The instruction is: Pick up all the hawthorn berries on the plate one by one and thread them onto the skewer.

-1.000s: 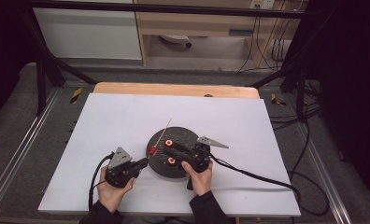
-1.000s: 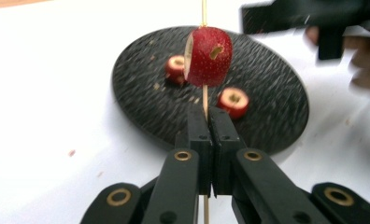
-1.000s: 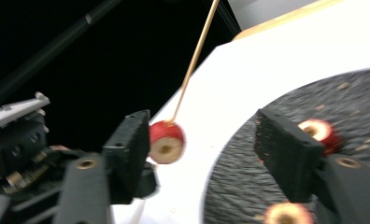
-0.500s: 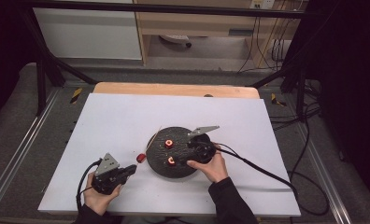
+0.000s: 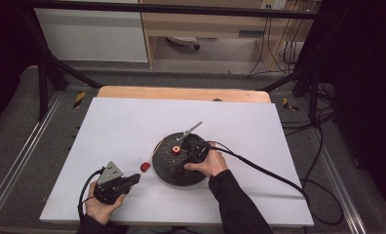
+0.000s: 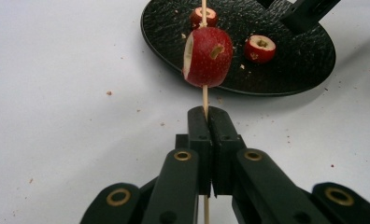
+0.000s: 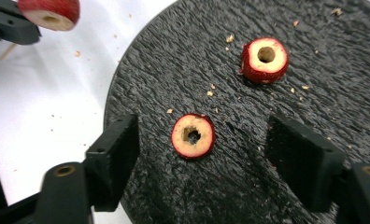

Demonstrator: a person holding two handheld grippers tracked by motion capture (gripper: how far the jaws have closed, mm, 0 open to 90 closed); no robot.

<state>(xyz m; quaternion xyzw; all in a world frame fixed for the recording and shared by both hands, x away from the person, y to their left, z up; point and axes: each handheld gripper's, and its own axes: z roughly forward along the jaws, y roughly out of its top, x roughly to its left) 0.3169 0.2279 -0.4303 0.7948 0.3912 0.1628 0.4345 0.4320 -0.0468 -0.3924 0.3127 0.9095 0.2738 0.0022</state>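
My left gripper [image 6: 206, 112] is shut on a thin wooden skewer [image 6: 204, 95] with a red cored fruit piece [image 6: 209, 56] threaded on it. In the high view that left gripper [image 5: 134, 178] sits left of the black plate [image 5: 164, 170], the skewered fruit piece [image 5: 144, 167] just off the rim. My right gripper [image 7: 204, 137] hovers over the black plate [image 7: 183, 60], and its jaws have just been closing. A cored fruit slice [image 7: 192, 136] lies between them, untouched by either pad. A second slice [image 7: 265, 58] lies farther back.
The plate rests on a white sheet [image 5: 132, 122] covering a wooden table [image 5: 181, 92]. Crumbs dot the plate and sheet. Cables trail from both grippers, the right one [image 5: 279, 178] running off to the right. Metal frame rails border the table.
The left gripper has drawn back from the plate to the left and toward the person, carrying the skewer and fruit. The right gripper has shifted farther over the plate.
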